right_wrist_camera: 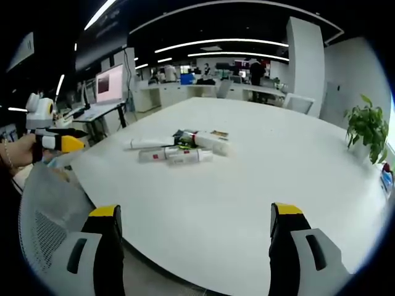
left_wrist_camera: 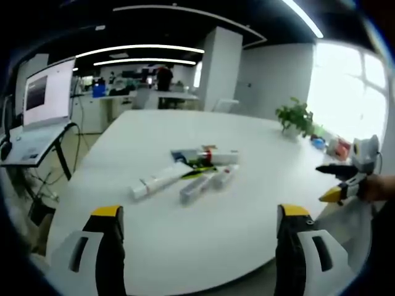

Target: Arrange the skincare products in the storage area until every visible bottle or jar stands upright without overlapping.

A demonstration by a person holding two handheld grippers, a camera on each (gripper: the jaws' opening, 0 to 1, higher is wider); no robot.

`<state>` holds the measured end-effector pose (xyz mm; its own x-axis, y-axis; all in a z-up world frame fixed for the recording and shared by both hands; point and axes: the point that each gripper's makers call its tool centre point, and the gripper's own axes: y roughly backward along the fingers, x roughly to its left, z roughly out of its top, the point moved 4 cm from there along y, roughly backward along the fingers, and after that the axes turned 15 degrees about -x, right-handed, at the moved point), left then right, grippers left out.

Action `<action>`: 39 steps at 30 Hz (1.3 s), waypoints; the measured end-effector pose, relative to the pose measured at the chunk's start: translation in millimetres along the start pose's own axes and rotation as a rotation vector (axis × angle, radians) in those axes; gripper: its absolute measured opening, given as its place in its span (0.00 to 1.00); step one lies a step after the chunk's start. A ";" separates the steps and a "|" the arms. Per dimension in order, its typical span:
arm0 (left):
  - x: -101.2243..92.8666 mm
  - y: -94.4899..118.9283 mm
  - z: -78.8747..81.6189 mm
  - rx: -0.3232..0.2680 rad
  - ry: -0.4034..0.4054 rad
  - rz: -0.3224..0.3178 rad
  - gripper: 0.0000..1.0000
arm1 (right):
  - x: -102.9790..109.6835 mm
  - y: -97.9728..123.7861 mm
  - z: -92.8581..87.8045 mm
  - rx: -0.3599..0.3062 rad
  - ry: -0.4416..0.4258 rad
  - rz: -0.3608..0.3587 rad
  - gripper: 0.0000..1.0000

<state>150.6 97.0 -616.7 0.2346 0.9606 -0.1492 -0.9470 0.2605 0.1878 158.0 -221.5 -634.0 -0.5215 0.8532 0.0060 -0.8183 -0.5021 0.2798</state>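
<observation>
Several skincare tubes and bottles lie on their sides in a loose cluster (left_wrist_camera: 188, 172) near the middle of the large white table (left_wrist_camera: 203, 240); the same cluster (right_wrist_camera: 182, 147) sits far across the table in the right gripper view. One long white tube (left_wrist_camera: 157, 180) points toward the table's left edge. My left gripper (left_wrist_camera: 200, 219) is open with nothing between its yellow-tipped jaws, well short of the cluster. My right gripper (right_wrist_camera: 192, 216) is open and empty too, near the table edge. The right gripper (left_wrist_camera: 345, 179) shows at the right of the left gripper view; the left gripper (right_wrist_camera: 58, 142) shows at the left of the right gripper view.
A potted plant (left_wrist_camera: 295, 117) stands at the table's far side, with small colourful items (left_wrist_camera: 336, 147) beside it. A laptop on a stand (left_wrist_camera: 43, 102) sits left of the table. A mesh chair back (right_wrist_camera: 52, 216) is close to the right gripper. A person (left_wrist_camera: 164, 77) stands far off.
</observation>
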 end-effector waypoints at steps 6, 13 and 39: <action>0.7 0.0 -0.8 0.001 0.001 0.000 0.95 | 0.8 0.3 0.0 0.004 -0.001 0.001 1.00; -0.4 0.8 -1.2 0.010 0.006 -0.004 0.95 | 0.3 0.5 -1.4 0.010 -0.001 -0.007 1.00; -1.0 -0.2 -1.8 0.021 -0.001 -0.027 0.92 | 4.1 -3.7 -3.6 0.049 0.024 0.023 0.98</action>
<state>150.1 95.9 -618.3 0.2601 0.9533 -0.1536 -0.9356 0.2881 0.2038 158.0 -216.7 -638.5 -0.5463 0.8375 -0.0095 -0.7932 -0.5137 0.3269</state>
